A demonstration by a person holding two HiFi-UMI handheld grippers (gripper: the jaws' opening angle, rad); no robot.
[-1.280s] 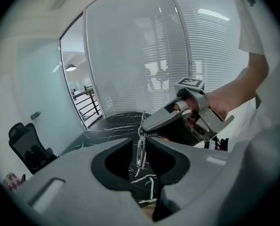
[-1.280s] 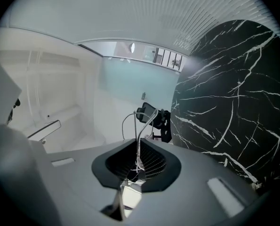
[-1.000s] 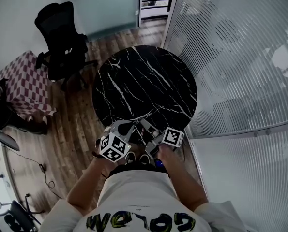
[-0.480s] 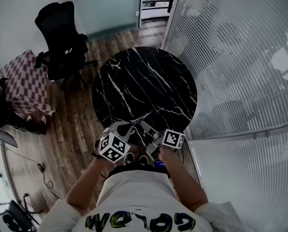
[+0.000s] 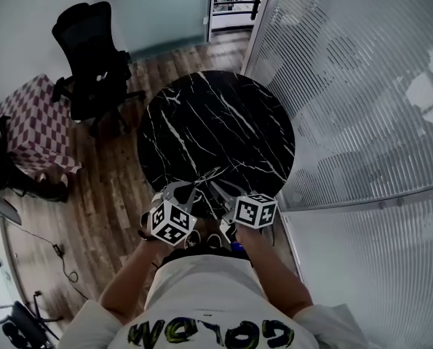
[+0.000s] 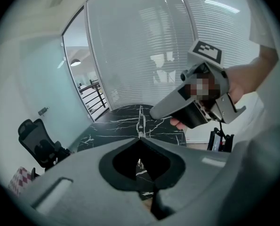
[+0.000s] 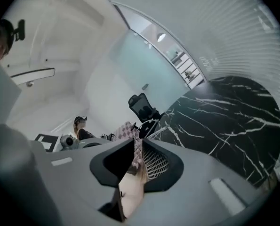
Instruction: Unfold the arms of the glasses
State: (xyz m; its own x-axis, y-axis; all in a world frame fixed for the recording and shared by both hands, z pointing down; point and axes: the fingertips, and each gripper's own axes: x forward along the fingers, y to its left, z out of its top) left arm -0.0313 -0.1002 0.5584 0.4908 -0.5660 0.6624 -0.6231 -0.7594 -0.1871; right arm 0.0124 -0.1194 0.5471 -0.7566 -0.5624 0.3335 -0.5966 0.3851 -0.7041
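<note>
Glasses [image 6: 140, 122] held over near edge of worktop [image 5: 223, 122], left gripper [image 6: 140, 138] jaws pinched on them. Right gripper [image 7: 139, 142] newly rolled; its jaws have just been closing, narrow gap left, glasses at tips unpinched. We read this as regrip before unfolding.

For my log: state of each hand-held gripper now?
Left hand-held gripper: shut on the glasses.
Right hand-held gripper: jaws just closing, glasses at tips; grip unclear.
</note>
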